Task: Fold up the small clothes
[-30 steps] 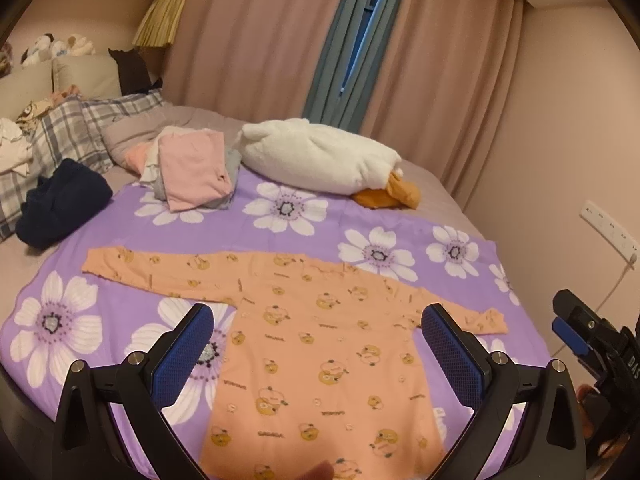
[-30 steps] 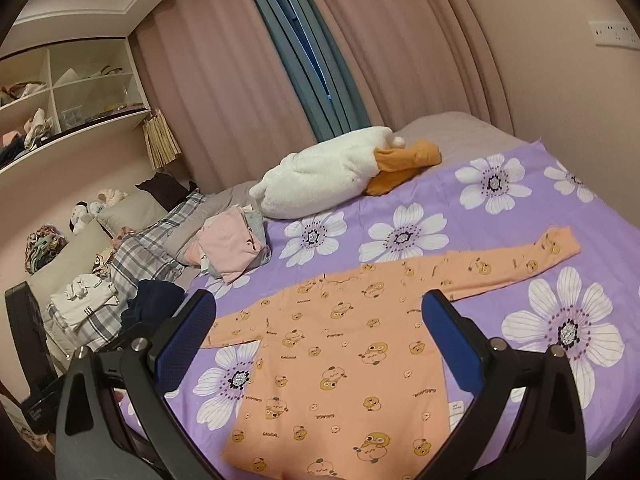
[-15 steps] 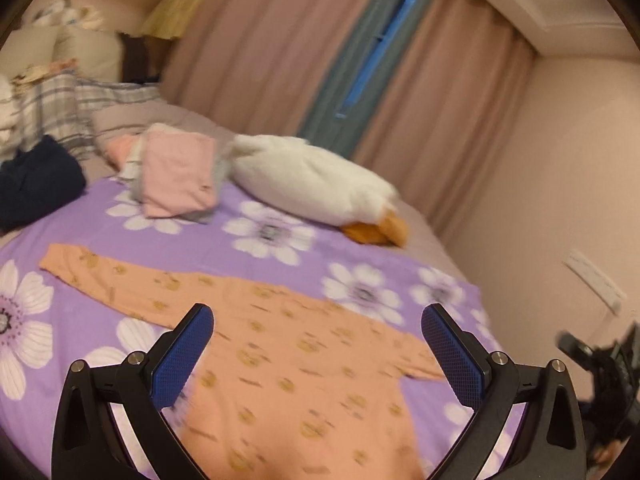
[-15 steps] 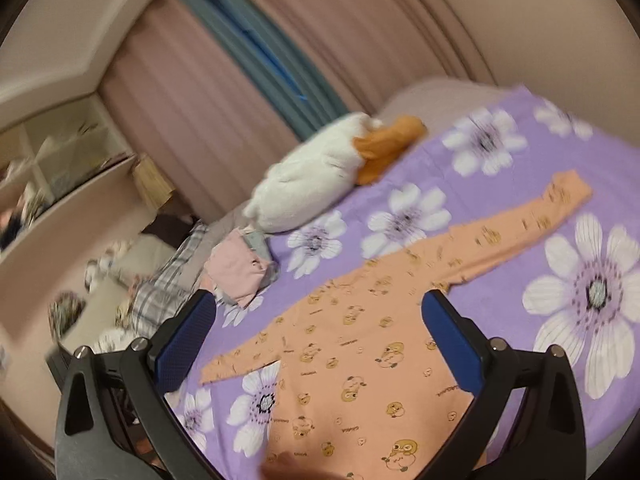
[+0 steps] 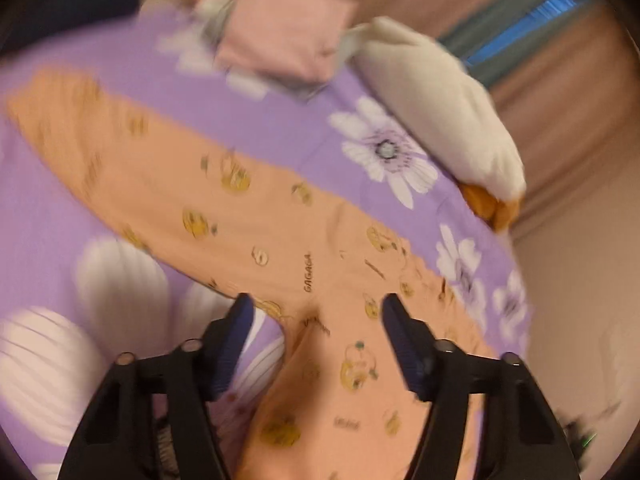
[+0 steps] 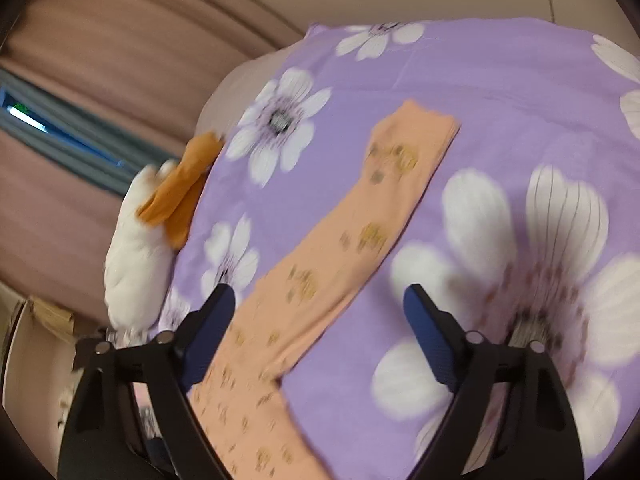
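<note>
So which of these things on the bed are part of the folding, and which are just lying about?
Part of the job:
- orange long-sleeved top with cartoon print, spread flat
- left gripper, right gripper, both open above its sleeves

Lying about:
- white plush goose with orange beak
- folded pink garment
- purple flowered bedsheet

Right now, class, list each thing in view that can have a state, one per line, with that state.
Orange top: spread flat, unfolded, sleeves out.
Pink clothes: folded, stacked.
Goose plush: lying on the bedspread.
Left tongs: open, closing, nothing gripped.
Right tongs: open, closing over the right sleeve.
</note>
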`<state>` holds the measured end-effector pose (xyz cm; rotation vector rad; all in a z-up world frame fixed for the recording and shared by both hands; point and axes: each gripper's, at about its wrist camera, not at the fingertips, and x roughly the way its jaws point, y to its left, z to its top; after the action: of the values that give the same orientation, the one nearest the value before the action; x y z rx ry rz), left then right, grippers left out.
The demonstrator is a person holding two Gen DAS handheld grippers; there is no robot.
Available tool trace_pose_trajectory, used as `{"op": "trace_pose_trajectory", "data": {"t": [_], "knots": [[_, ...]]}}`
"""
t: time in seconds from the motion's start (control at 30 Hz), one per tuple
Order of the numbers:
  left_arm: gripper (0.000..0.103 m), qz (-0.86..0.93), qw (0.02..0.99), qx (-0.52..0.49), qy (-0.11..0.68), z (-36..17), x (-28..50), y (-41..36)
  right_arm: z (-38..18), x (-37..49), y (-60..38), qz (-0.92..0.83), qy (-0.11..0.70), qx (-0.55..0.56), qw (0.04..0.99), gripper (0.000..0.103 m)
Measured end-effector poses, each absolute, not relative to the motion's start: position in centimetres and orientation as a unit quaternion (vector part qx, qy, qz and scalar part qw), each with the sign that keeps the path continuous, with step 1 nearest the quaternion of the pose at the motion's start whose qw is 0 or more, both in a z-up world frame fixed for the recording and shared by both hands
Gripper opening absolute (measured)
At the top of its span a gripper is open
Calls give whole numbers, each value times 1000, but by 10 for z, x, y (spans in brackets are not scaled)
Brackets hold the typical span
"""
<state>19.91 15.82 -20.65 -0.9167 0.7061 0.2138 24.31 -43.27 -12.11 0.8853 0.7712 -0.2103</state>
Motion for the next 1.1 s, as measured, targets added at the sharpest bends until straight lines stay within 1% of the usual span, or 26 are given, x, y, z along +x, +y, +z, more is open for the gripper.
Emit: {"op": "trace_pose_trajectory", "data": {"t": [0.07, 0.1, 0.17, 0.23, 0.27, 0.4, 0.47, 0.5, 0.57, 0.6, 0.63, 0.7, 0.73, 0.77, 0.8, 0.83, 0.87, 0.93, 1.0, 1.07, 1.1], "knots": [[62, 104, 807, -474, 337, -229, 200, 152, -124, 250, -447, -117, 371, 397, 831, 81], [62, 102, 804, -470, 349, -237, 202, 146, -125, 252, -453, -128, 375, 389, 831, 80], [62, 113, 832, -403, 365, -225, 206, 131, -131, 253, -465, -148, 371, 377, 836, 78], [62, 105, 840, -361, 390, -214, 210, 122, -138, 259, -477, -157, 376, 389, 827, 78], [62, 87, 839, -360, 400, -215, 210, 120, -141, 263, -487, -155, 376, 403, 820, 78], [62, 11, 818, -411, 401, -226, 204, 122, -149, 268, -511, -185, 385, 405, 809, 79], [61, 1, 810, -414, 415, -230, 207, 122, -160, 267, -525, -203, 395, 414, 794, 79], [60, 1, 808, -414, 419, -230, 209, 123, -167, 269, -532, -199, 399, 425, 788, 79], [54, -2, 800, -425, 424, -233, 206, 126, -183, 272, -544, -188, 397, 457, 773, 77], [52, -4, 796, -428, 427, -235, 211, 129, -185, 271, -549, -182, 377, 473, 775, 77], [49, -4, 795, -429, 429, -236, 212, 130, -186, 272, -554, -170, 351, 488, 781, 75], [43, 6, 793, -425, 436, -240, 211, 132, -191, 281, -560, -142, 334, 500, 786, 72], [39, 5, 801, -406, 440, -240, 211, 130, -196, 289, -561, -132, 333, 496, 791, 64], [38, 4, 806, -393, 443, -239, 211, 128, -200, 295, -562, -132, 334, 492, 793, 45], [38, 4, 810, -389, 439, -240, 209, 127, -206, 301, -563, -140, 341, 488, 791, 35], [38, 8, 811, -391, 434, -241, 207, 126, -210, 304, -563, -150, 346, 484, 789, 16], [38, 12, 810, -395, 433, -243, 208, 128, -214, 306, -565, -159, 346, 486, 787, 6], [38, 18, 804, -410, 430, -245, 209, 131, -221, 305, -570, -149, 340, 504, 780, 4], [38, 16, 801, -418, 429, -247, 210, 134, -222, 304, -573, -142, 337, 518, 773, 3], [38, 12, 800, -414, 433, -247, 211, 135, -213, 305, -569, -154, 350, 507, 773, 8], [38, 12, 801, -414, 433, -247, 212, 135, -204, 306, -564, -162, 359, 487, 780, 8]]}}
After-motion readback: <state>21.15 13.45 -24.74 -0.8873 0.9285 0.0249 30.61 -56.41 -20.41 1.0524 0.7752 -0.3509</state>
